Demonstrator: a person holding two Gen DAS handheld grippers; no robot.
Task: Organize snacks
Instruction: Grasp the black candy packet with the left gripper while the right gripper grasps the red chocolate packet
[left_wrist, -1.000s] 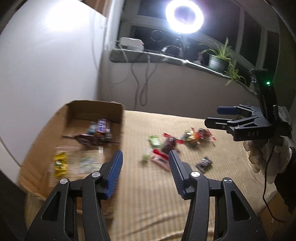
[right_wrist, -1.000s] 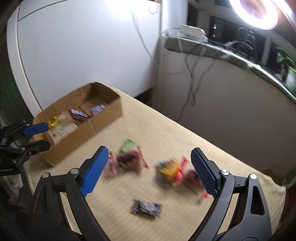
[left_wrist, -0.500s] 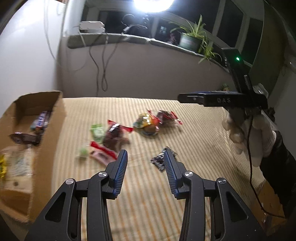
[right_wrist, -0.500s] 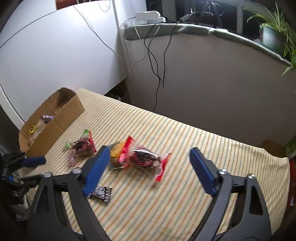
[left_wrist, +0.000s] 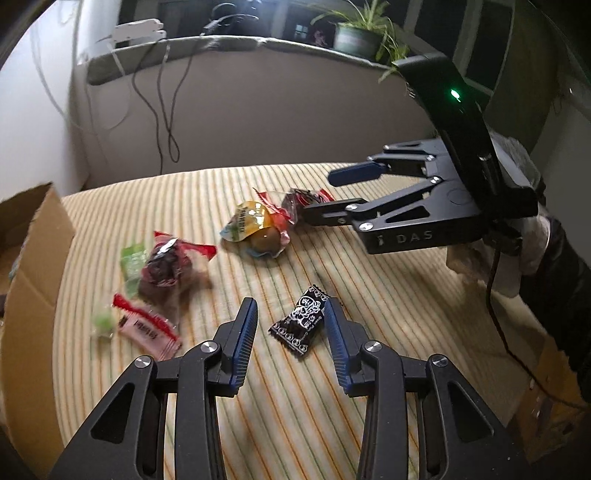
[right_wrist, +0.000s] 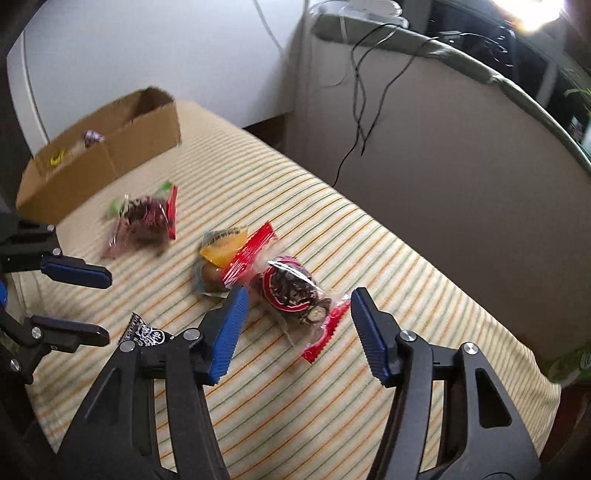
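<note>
Several wrapped snacks lie on a striped cloth. My left gripper (left_wrist: 290, 314) is open, its fingers on either side of a black patterned packet (left_wrist: 301, 323), not touching it. My right gripper (right_wrist: 297, 308) is open just above a clear red-ended pack of dark snacks (right_wrist: 293, 291). That pack also shows in the left wrist view (left_wrist: 304, 197) behind the right gripper (left_wrist: 321, 194). A yellow-topped snack (right_wrist: 221, 247) lies beside it. A cardboard box (right_wrist: 99, 155) holding a few snacks stands at the far left.
A second red-ended pack (left_wrist: 168, 266), a green packet (left_wrist: 133, 256) and a pink packet (left_wrist: 147, 330) lie near the box (left_wrist: 29, 295). A windowsill with hanging cables (right_wrist: 364, 81) and a plant (left_wrist: 356, 35) runs behind the table. The cloth edge drops off at right.
Both grippers came down and closer to the snacks. The left jaws widened around the black packet. The right gripper swung over the red-ended pack. Nothing has been picked up.
</note>
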